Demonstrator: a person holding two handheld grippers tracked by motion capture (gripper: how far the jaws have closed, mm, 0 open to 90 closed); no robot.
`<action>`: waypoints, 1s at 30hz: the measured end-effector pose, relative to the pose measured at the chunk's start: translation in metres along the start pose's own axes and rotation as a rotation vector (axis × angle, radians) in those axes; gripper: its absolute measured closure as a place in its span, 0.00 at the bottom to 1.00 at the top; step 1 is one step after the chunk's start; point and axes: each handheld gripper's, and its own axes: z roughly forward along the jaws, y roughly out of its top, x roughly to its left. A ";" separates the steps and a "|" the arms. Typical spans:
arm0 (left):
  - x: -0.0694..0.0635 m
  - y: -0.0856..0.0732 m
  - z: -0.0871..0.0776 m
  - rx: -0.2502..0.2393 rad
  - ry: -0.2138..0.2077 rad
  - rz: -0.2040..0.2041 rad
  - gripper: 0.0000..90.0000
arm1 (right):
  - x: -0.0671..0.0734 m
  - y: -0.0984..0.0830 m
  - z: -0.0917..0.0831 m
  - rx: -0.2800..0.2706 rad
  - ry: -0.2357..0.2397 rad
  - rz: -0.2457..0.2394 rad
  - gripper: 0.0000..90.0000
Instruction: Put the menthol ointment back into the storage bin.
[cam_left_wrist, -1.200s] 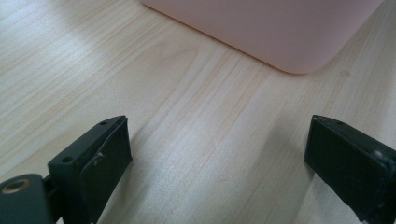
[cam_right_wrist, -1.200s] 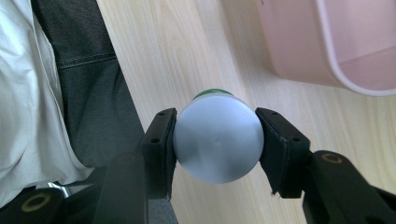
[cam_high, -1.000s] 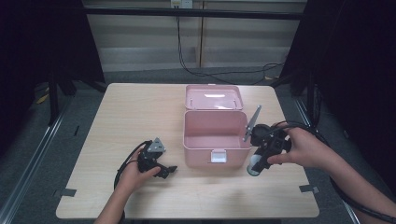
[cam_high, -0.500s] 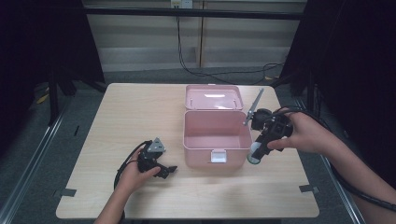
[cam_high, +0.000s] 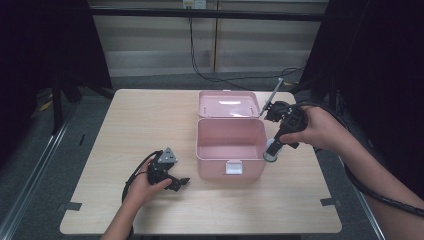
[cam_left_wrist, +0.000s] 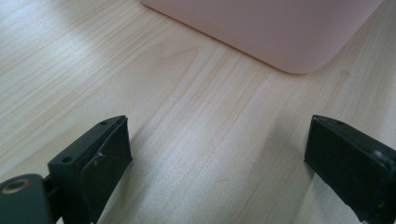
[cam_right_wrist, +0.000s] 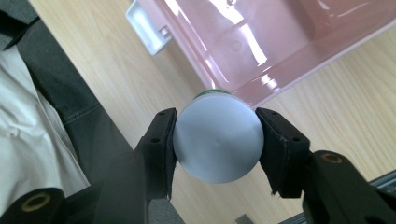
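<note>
A: What is held, and where is it?

B: A small round bottle (cam_right_wrist: 217, 141), white at the end that faces the camera and green-rimmed farther along, is clamped between the pads of the right gripper (cam_high: 274, 150). It is carried at the right front corner of the open pink box (cam_high: 230, 165), just at the rim.

A: And the other tongs?

B: The left gripper (cam_high: 176, 183) is rested on the table (cam_high: 125, 130) with its jaws spread wide and nothing between them; the box's rounded corner (cam_left_wrist: 299, 65) is seen just ahead of them.

A: How should this step be done well?

B: Judged from where the bottle is held, it is meant for the box. The bottle should be lifted clear of the wall before being moved across, so the rim is not struck. The grip should be kept firm, since only a narrow band of a round body is pinched and a slip could be caused by a knock. It should be lowered to the floor of the box before release. The raised lid (cam_high: 229, 104), behind the gripper, should be left untouched.
</note>
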 end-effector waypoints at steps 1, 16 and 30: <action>0.000 0.000 0.000 0.000 0.000 0.001 0.07 | -0.001 0.002 -0.001 0.000 -0.001 0.009 0.56; 0.000 0.000 0.000 0.000 0.000 0.000 0.07 | -0.011 0.035 -0.003 -0.004 -0.027 0.156 0.56; 0.000 0.000 0.000 0.000 0.000 0.000 0.07 | -0.026 0.055 0.011 -0.041 -0.029 0.291 0.56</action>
